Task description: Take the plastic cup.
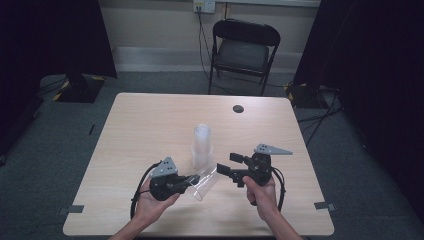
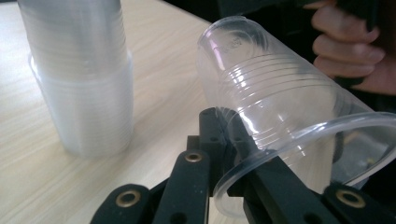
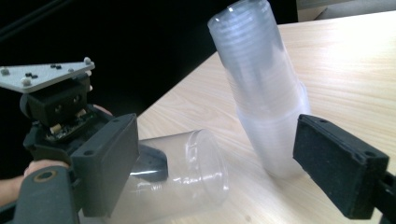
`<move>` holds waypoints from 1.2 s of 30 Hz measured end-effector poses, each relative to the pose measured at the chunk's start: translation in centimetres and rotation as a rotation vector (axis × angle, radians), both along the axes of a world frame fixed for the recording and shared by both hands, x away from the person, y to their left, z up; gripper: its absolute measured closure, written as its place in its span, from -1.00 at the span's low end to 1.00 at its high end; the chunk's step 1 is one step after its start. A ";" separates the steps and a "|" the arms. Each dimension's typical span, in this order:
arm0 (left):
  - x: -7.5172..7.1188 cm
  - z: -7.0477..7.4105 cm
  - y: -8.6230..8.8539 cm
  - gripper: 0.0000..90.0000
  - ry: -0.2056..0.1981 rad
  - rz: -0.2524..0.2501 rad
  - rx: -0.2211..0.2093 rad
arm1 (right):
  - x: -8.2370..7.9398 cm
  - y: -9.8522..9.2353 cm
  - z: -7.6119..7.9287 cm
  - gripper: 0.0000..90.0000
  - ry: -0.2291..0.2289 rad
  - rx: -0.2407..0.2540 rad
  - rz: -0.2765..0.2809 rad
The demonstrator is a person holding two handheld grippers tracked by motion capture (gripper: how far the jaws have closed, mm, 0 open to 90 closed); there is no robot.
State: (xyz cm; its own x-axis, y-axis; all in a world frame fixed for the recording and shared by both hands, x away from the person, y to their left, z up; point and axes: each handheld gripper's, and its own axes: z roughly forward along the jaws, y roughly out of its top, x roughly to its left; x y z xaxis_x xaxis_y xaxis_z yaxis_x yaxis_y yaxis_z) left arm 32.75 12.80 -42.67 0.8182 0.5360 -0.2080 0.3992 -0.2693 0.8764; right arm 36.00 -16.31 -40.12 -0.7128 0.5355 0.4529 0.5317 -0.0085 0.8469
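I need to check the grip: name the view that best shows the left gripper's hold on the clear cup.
Left gripper view: the left gripper pinches the clear cup by its rim. In the right gripper view a pad covers part of it; in the high view it looks small.

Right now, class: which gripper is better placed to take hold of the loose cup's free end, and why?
Right. The left gripper is shut on the clear cup's rim, while the right gripper is open, facing it, beside the cup stack.
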 end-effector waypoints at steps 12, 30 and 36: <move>0.7 -0.3 -0.1 1.00 0.036 0.043 0.045 | -1.0 -0.2 -0.7 -0.44 -0.083 -0.121 0.068; 1.5 0.0 0.2 1.00 0.220 -0.009 0.107 | -3.0 0.3 -0.8 -0.36 -0.220 -0.317 0.115; 2.0 0.2 0.3 1.00 0.280 -0.056 0.129 | -3.3 0.7 -0.7 -0.36 -0.258 -0.376 0.140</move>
